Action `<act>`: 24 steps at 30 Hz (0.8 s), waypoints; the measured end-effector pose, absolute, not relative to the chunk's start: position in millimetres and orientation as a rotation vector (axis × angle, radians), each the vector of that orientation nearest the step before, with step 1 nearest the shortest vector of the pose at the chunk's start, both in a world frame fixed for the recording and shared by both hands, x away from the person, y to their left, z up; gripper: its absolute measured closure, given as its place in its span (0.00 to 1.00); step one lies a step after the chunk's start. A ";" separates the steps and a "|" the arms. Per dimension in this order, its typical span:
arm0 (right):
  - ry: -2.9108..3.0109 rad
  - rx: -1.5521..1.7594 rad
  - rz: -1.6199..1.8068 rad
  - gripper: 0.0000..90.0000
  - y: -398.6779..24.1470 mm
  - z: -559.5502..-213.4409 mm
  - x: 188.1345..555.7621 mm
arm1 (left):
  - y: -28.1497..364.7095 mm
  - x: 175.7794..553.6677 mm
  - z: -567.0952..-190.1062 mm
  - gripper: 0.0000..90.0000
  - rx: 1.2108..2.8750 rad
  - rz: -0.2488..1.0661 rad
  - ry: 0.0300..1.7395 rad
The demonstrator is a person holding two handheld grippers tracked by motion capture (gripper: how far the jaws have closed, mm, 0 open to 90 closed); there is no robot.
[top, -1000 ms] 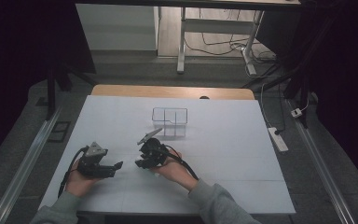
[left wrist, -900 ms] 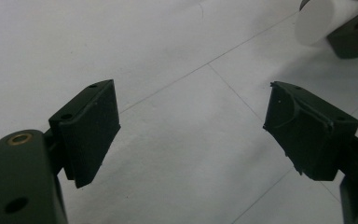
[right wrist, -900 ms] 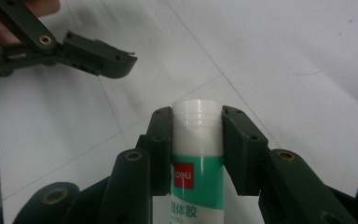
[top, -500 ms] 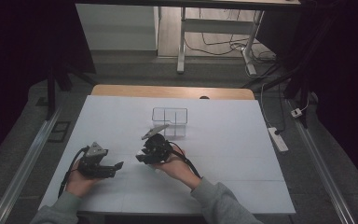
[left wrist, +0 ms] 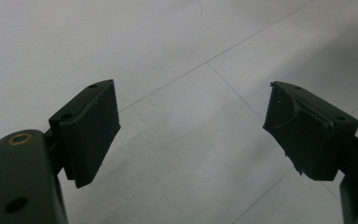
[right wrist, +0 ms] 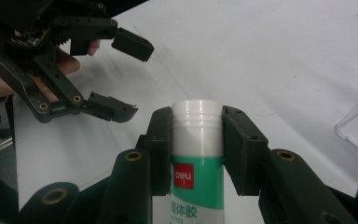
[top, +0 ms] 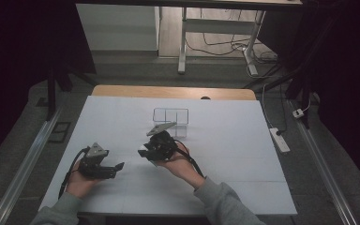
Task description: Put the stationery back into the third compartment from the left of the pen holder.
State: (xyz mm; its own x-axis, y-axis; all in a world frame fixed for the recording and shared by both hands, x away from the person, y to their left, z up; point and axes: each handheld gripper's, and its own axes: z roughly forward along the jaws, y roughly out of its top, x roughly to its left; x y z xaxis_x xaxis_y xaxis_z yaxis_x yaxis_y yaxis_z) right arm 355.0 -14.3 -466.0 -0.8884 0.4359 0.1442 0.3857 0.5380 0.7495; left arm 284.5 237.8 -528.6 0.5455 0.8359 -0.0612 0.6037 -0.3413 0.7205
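Both pads of the right gripper clamp the glue stick, lifted just short of the clear box. Left gripper gapes empty. Pickup done; placement into the box likely remains.

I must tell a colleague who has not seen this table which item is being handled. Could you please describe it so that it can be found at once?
On the white table, look just in front of the clear plastic box, where the right gripper is shut on a glue stick. It is a round tube with a white cap and a green body bearing a red "deli" label; the left gripper is open and holds nothing.
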 end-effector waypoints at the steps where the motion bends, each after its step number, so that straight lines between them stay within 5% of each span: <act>1: 2.694 0.722 1.301 0.71 -15.0 -464.8 355.1 | 237.8 284.5 -528.6 0.19 2.071 0.418 1.156; 24: 2.491 0.746 1.460 0.71 -48.5 -429.7 366.0 | 236.8 285.5 -529.5 0.19 2.073 0.411 1.161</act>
State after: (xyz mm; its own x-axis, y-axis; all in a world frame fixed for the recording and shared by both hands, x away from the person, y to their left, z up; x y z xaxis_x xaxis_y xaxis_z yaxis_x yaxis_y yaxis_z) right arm 366.0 -48.5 -429.7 -0.8629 0.4930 0.1111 0.3378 0.3993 0.8523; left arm 285.5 236.8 -529.5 0.5450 0.8359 -0.0653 0.6085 -0.3407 0.7167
